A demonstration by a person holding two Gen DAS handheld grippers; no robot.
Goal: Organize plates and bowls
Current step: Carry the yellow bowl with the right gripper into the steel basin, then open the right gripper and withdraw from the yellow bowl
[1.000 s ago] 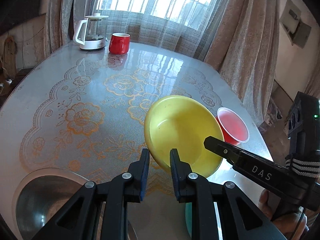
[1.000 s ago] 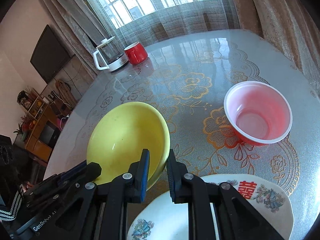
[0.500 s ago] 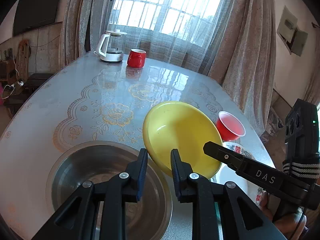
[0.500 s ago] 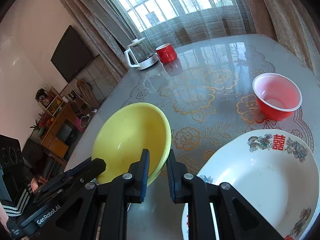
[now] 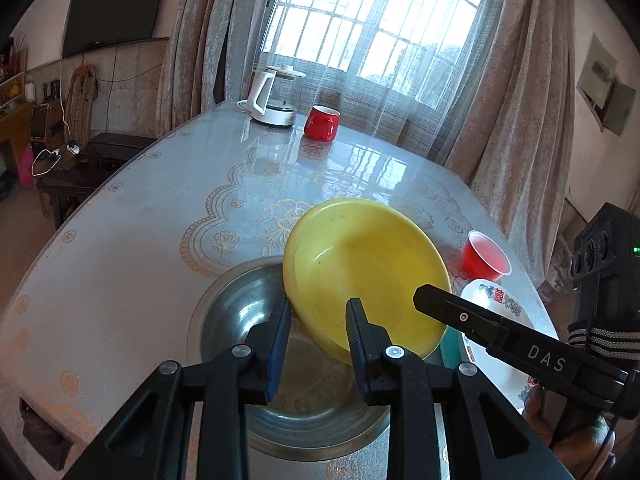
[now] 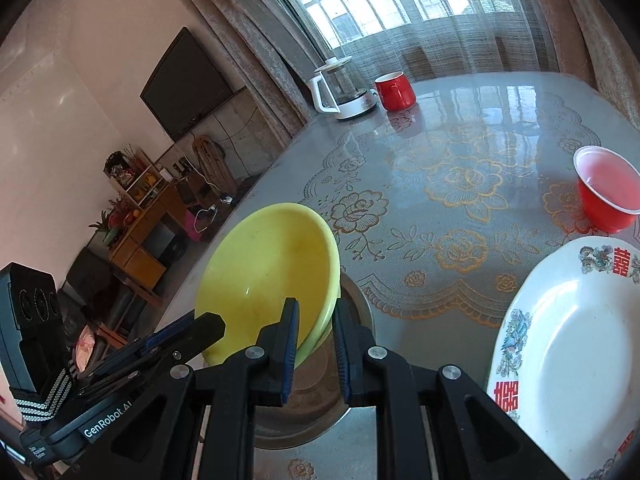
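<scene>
Both grippers hold a yellow bowl (image 5: pixel 368 268) by its rim, tilted and lifted above a steel basin (image 5: pixel 240 308). My left gripper (image 5: pixel 318 320) is shut on the bowl's near-left rim. My right gripper (image 6: pixel 316 324) is shut on the bowl's (image 6: pixel 268 272) near-right rim, over the basin (image 6: pixel 360 304). A white patterned plate (image 6: pixel 568 344) lies at the right; it also shows in the left wrist view (image 5: pixel 492 300). A red plastic bowl (image 6: pixel 604 192) stands beyond the plate and shows in the left wrist view (image 5: pixel 484 256).
A white kettle (image 5: pixel 272 96) and a red mug (image 5: pixel 322 122) stand at the table's far end by the curtained window. The table (image 5: pixel 140 232) has a lace-print cover. Something teal (image 5: pixel 450 344) shows under the yellow bowl's right side.
Both grippers have lifted the yellow bowl and drawn it back toward me, so it now hangs over the steel basin. The table looks farther below.
</scene>
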